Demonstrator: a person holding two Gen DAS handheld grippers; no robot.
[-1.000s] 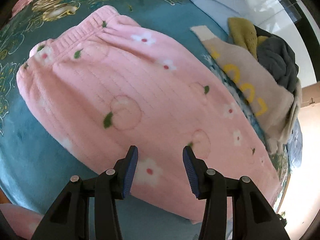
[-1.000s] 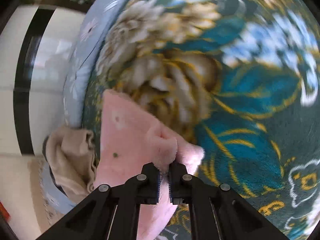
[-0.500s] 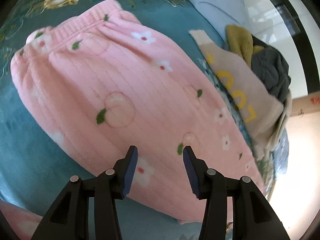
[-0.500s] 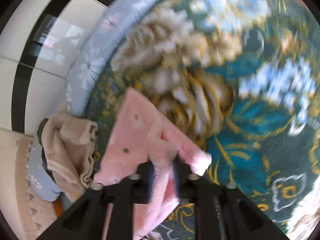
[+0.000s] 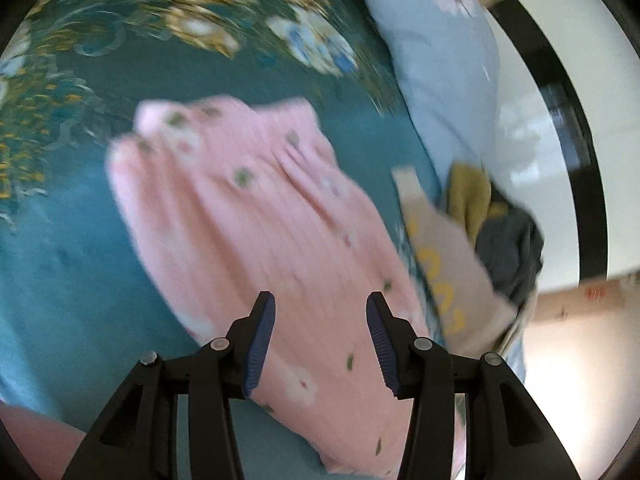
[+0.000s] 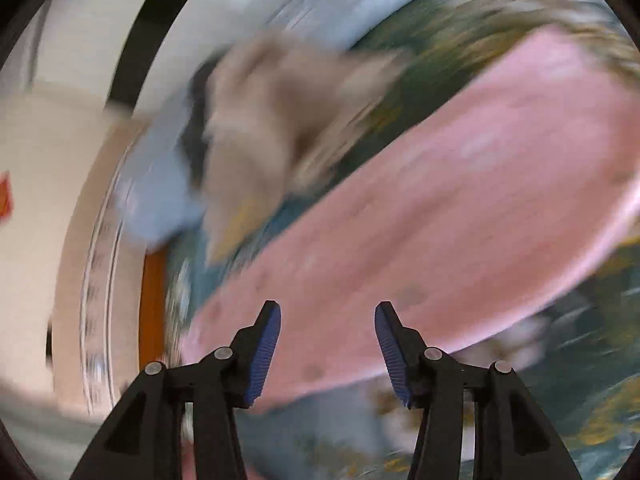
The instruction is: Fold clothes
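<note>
Pink garment (image 5: 256, 240) lies flat on the teal floral bedspread (image 5: 60, 240), blurred; its 5 o'clock end is cut off. Left gripper (image 5: 320, 344) and right gripper (image 6: 327, 350) hover over it, spread wide, empty.

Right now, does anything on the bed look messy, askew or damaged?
Only the unfolded heap of beige, mustard and grey garments bunched at the bed's edge beside the pink floral pyjama bottoms. Those lie flat; no damage shows through the blur.
</note>
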